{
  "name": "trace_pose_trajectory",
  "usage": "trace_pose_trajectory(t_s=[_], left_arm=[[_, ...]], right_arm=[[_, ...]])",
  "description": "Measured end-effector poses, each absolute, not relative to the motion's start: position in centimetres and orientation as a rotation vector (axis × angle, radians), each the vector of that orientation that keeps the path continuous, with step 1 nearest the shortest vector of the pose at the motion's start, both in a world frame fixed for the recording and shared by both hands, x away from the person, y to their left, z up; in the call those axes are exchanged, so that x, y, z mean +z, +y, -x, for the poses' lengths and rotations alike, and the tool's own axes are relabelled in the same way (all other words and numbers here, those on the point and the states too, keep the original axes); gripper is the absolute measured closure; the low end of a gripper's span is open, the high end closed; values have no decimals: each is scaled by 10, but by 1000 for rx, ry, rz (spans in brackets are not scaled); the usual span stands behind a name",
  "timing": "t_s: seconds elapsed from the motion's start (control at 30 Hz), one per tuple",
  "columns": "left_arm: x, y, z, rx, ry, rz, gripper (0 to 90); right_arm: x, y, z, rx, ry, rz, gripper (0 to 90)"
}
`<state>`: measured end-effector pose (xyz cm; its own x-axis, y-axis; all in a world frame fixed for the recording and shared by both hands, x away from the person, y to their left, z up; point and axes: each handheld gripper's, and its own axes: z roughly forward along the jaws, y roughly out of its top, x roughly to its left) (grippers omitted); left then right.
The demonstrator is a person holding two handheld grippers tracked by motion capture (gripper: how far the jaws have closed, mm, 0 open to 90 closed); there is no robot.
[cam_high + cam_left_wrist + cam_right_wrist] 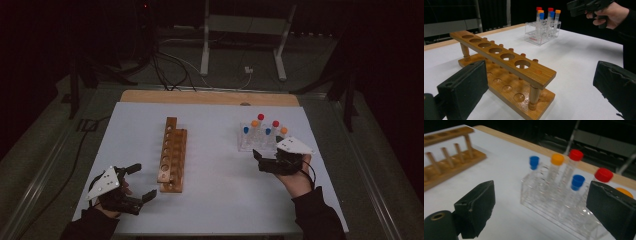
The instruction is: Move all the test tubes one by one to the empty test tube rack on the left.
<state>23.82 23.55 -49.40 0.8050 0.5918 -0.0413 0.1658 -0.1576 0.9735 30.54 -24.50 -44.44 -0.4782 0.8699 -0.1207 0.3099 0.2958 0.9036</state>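
Right gripper (541,205) fingers apart before six capped tubes (557,160) (two per colour)

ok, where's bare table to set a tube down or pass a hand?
Free: the white tabletop between the wooden tube rack and the clear plastic rack of capped tubes, plus the near edge. Crowded: around the clear rack, where the open right gripper sits.

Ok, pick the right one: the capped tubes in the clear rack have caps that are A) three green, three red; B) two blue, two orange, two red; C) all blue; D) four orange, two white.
B: the clear rack holds six tubes, with two blue caps, two orange caps and two red caps, as seen from the right gripper view and the high view.
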Motion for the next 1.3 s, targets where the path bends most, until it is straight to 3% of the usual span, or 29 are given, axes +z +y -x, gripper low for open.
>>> trace_pose_trajectory(t_s=[0.67, 0.83, 1.3], left_arm=[[-494, 236, -238, 410, 593, -1717, 4], [-494, 236, -238, 409, 594, -1717, 4], [-494, 236, -238, 407, 593, -1717, 5]], right_arm=[[-456, -247, -341, 964, 1929, -1310, 396], [-456, -249, -352, 944, 1915, -1374, 533], [-460, -249, -368, 900, 1923, -1416, 665]])
